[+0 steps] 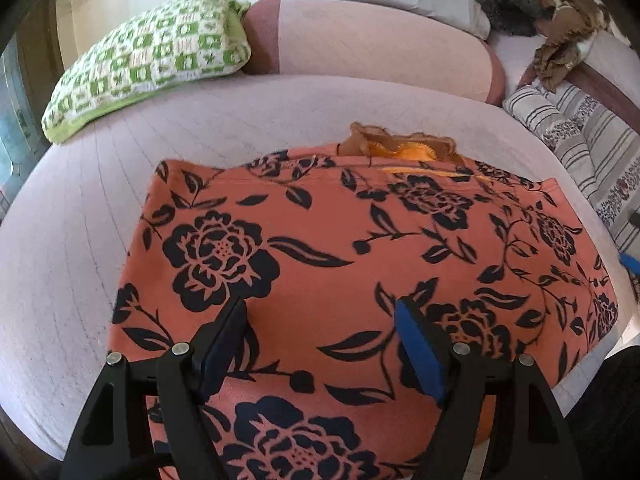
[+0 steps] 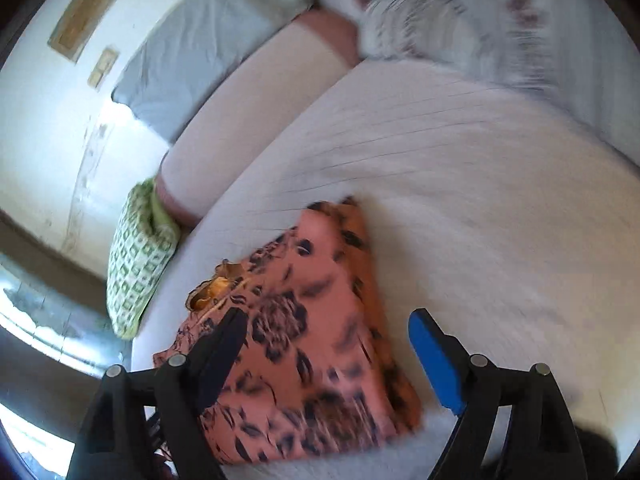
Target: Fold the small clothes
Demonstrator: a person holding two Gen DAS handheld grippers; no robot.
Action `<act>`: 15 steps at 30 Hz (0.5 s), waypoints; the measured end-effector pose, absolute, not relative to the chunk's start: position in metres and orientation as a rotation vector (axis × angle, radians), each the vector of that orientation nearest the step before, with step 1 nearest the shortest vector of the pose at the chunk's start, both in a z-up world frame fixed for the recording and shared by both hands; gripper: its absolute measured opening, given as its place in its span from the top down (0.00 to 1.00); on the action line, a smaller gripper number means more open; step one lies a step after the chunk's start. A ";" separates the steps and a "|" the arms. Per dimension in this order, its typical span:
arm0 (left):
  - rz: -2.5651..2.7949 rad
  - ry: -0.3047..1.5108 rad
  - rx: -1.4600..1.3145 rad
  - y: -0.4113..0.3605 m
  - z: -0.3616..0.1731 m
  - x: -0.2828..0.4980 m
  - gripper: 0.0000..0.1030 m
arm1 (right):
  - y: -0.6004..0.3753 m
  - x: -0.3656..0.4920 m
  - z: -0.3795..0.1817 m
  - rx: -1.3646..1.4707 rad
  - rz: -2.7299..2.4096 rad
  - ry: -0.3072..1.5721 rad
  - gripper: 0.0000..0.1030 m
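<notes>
The folded orange floral garment (image 1: pixel 340 264) lies flat on the pale bed (image 1: pixel 80 240). The left tool (image 1: pixel 320 320) hovers directly over it, jaws apart and empty. The right tool (image 2: pixel 328 332), also apart, holds nothing above the garment's right edge. No readable writing shows.

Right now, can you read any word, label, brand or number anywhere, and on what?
None readable.
Floral garment: pattern only, no tag showing.
Green checked pillow: motifs, no letters.
Two wall frames: too blurred to read.
</notes>
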State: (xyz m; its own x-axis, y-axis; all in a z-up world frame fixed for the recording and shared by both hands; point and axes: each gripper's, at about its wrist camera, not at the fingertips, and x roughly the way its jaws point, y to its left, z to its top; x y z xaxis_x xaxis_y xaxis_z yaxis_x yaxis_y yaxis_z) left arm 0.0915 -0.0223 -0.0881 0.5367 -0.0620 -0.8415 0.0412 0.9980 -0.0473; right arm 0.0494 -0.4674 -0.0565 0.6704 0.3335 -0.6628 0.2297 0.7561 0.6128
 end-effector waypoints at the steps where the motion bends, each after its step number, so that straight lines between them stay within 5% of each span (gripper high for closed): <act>1: -0.058 1.004 -0.019 -0.022 -0.090 0.091 0.26 | -0.467 0.071 -0.062 0.712 0.080 0.877 0.17; 4: -0.064 0.993 0.003 -0.021 -0.094 0.090 0.22 | -0.462 0.122 -0.090 0.611 0.087 0.976 0.17; 6: -0.065 0.990 -0.001 -0.019 -0.096 0.091 0.21 | -0.453 0.150 -0.113 0.571 0.117 1.074 0.26; 8: -0.063 0.986 -0.011 -0.016 -0.100 0.093 0.20 | -0.443 0.160 -0.113 0.528 0.178 1.083 0.84; 12: -0.081 0.958 0.004 -0.014 -0.103 0.091 0.16 | -0.430 0.141 -0.066 0.416 0.132 0.927 0.87; 15: -0.076 0.958 0.001 -0.014 -0.104 0.093 0.15 | -0.439 0.153 -0.120 0.467 0.036 1.082 0.79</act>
State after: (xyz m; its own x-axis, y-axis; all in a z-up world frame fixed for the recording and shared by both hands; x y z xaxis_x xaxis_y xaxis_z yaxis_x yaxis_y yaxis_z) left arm 0.0929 -0.0145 -0.1039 0.5727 -0.0644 -0.8172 0.0653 0.9973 -0.0329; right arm 0.1532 -0.4391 -0.1202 0.4786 0.2530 -0.8408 0.1967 0.9023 0.3835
